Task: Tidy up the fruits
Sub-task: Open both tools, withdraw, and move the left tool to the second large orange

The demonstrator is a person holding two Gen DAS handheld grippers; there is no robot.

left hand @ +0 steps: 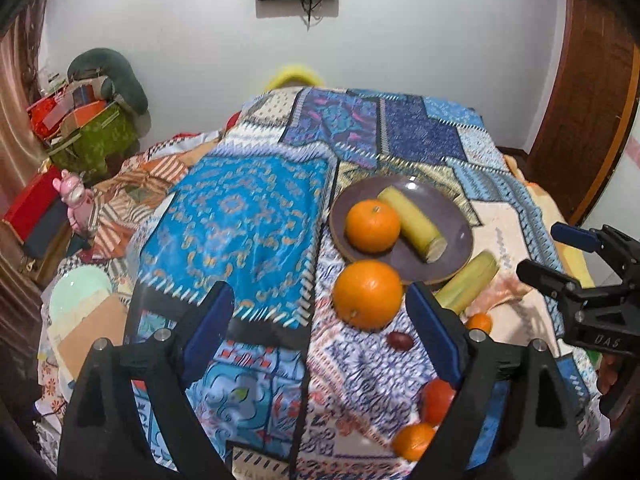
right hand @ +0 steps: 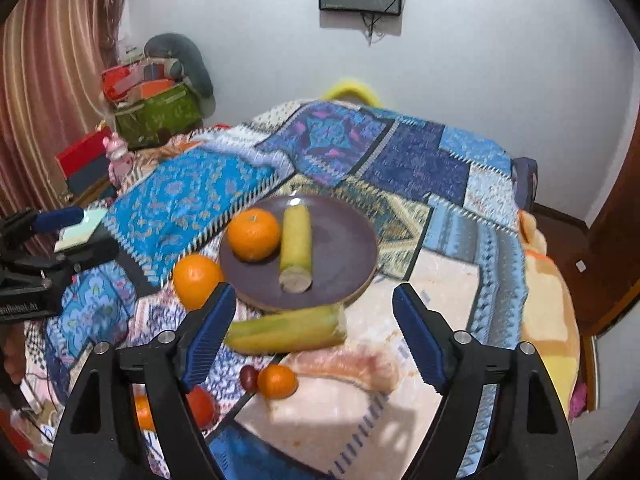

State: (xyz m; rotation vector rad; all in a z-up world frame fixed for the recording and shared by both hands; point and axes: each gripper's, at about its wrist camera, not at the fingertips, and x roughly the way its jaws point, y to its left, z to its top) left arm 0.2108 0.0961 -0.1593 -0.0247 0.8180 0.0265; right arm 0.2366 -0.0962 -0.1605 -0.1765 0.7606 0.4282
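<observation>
A purple plate point(left hand: 440, 200) point(right hand: 344, 240) on the patchwork cloth holds an orange point(left hand: 372, 225) point(right hand: 253, 234) and a yellow-green stalk piece point(left hand: 412, 218) point(right hand: 296, 242). A second orange point(left hand: 367, 294) point(right hand: 196, 281) and a second stalk piece point(left hand: 468, 280) point(right hand: 286, 328) lie against the plate's near rim. My left gripper point(left hand: 320, 300) point(right hand: 90, 230) hovers open, empty, left of the second orange. My right gripper point(right hand: 314, 296) point(left hand: 544, 250) is open and empty above the second stalk piece.
Nearer me lie a small orange point(right hand: 277, 381), a dark red fruit point(right hand: 248, 377), a red fruit point(right hand: 202, 406) and another orange point(left hand: 413, 440). Boxes and bags point(left hand: 88, 128) pile up at the far left. A pale green plate point(left hand: 78, 288) sits at the cloth's left edge.
</observation>
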